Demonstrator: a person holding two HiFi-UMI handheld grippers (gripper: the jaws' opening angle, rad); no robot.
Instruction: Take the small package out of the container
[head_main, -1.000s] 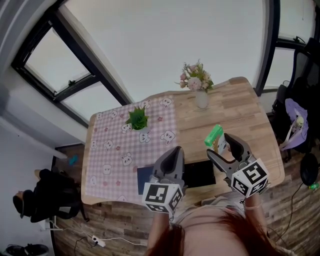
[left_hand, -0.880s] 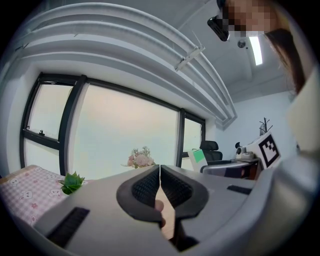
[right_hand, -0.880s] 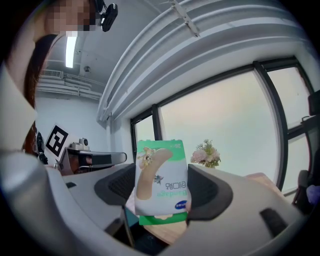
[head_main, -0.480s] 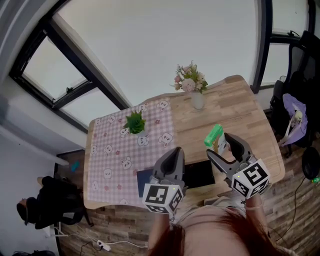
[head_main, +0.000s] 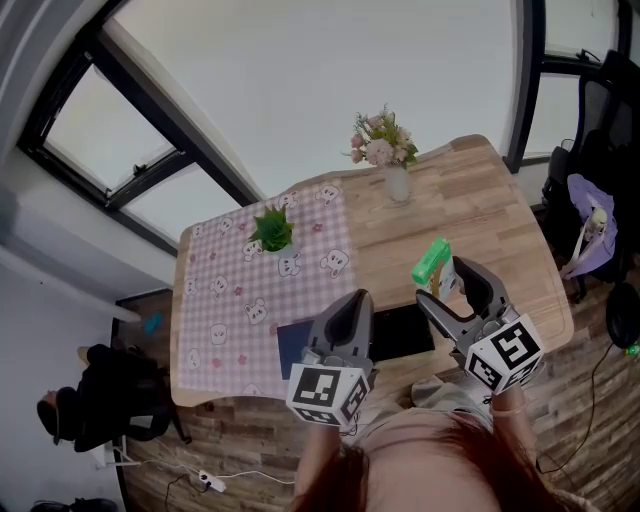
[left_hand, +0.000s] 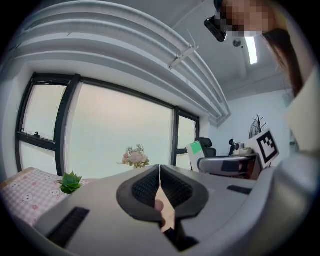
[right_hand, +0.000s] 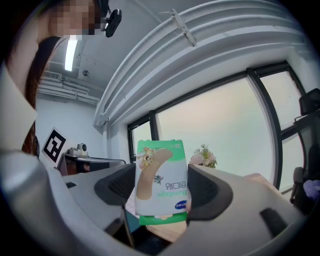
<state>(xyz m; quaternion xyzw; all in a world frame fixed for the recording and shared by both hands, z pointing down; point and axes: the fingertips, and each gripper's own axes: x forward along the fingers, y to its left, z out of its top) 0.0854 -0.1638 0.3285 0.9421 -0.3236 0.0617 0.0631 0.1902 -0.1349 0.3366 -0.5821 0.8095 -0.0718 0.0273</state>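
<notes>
My right gripper (head_main: 446, 276) is shut on a small green-and-white bandage package (head_main: 431, 261), held up above the wooden table (head_main: 470, 210). In the right gripper view the package (right_hand: 162, 180) stands upright between the pads, its printed face toward the camera. My left gripper (head_main: 353, 305) is shut with nothing in it; in the left gripper view its pads (left_hand: 145, 187) meet along a thin line. Between and under both grippers lies a dark container (head_main: 400, 333) near the table's front edge, next to a dark blue flat piece (head_main: 292, 344).
A pink checked cloth (head_main: 250, 290) covers the table's left half, with a small green plant (head_main: 272, 229) on it. A vase of pink flowers (head_main: 389, 160) stands at the far side. A chair with a purple bag (head_main: 588, 232) stands to the right, and a black bag (head_main: 100, 400) lies on the floor at left.
The head view has shifted a little, so the table sits slightly lower and nearer. Both grippers keep their places and the package stays in the right one.
</notes>
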